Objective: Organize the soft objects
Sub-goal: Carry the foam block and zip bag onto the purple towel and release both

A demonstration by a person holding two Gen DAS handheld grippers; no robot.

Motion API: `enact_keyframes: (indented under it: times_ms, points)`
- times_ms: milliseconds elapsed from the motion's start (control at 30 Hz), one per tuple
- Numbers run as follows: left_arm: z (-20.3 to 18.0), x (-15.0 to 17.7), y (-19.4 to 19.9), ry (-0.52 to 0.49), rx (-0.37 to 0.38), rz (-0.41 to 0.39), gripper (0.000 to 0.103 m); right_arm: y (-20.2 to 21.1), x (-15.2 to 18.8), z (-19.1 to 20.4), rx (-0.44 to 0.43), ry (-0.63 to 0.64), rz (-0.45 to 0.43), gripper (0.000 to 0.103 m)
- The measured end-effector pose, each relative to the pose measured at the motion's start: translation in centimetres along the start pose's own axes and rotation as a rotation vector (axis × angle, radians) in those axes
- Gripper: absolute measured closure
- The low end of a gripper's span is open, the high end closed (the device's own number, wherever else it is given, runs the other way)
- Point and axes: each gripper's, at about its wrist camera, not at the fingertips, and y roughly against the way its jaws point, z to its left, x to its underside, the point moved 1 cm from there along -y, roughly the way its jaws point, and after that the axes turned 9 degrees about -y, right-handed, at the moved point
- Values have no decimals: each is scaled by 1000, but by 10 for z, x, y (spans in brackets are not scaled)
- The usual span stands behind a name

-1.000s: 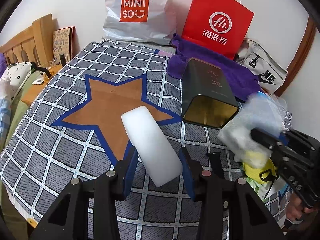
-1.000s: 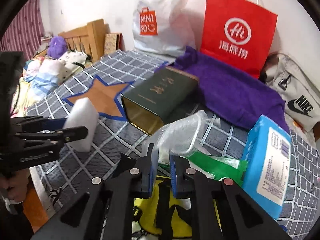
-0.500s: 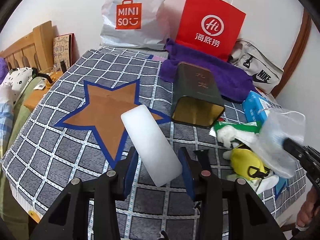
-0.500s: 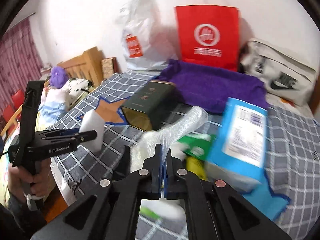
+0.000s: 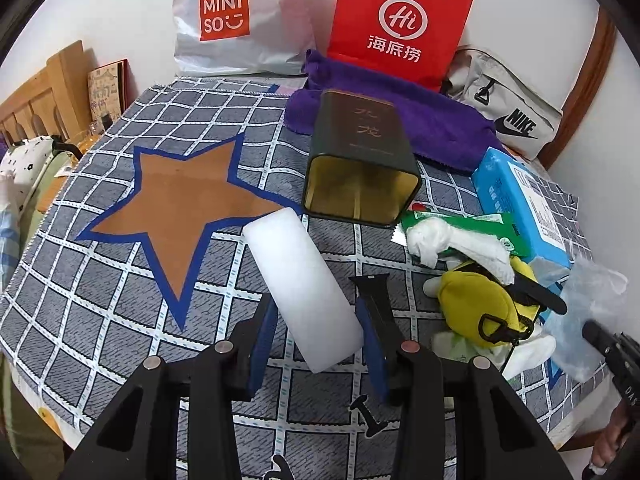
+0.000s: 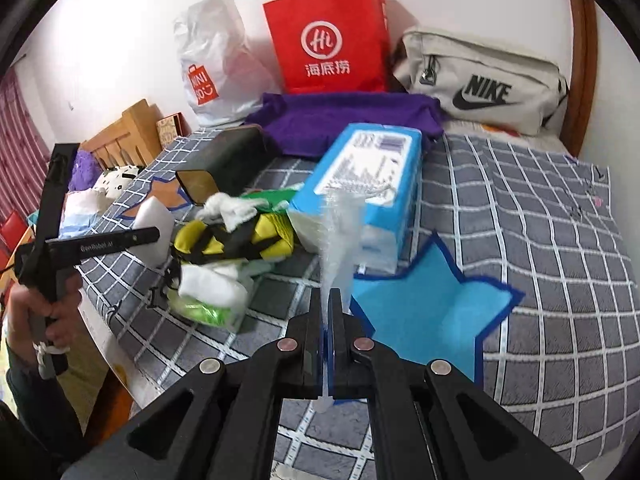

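White foam block [image 5: 302,288]: held between the left gripper [image 5: 320,332] pads, jaws partly open, above the checked cloth [image 5: 100,320] beside the brown star [image 5: 180,204].
Clear bubble wrap [image 6: 340,240]: pinched in the right gripper [image 6: 330,308], jaws fully closed on it, over the blue star [image 6: 432,312].
Green tin [image 5: 360,160]: on its side, open mouth toward the near edge.
Blue pack [image 6: 368,176]: just behind the bubble wrap.
Yellow pouch [image 5: 476,304]: in the pile near the right edge.

Bubble wrap [image 6: 340,236] motion-blurred in right wrist view, edges indistinct; right gripper [image 5: 612,352] cut off by frame edge in left wrist view, only tip visible; small print on blue pack [image 6: 372,168] unreadable; pile under yellow pouch [image 5: 476,304] partly hidden
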Motion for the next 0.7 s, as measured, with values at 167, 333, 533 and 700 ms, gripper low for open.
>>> enact_keyframes:
  times_ms: [167,333,533,700]
  points:
    - [-6,-9,12,-13,-12,-24,65,11,-2,-4,-29,-19,-20,102]
    - [-11,-23,29,-31,-10,-60,66,24,-14,6,-59,1,-49,102]
    - [-11,-46,42,-46,-30,-83,66,34,-44,19,-82,36,-87,102]
    - [-9,-73,47,-55,-24,-96,66,32,-82,29,-75,69,-122,102]
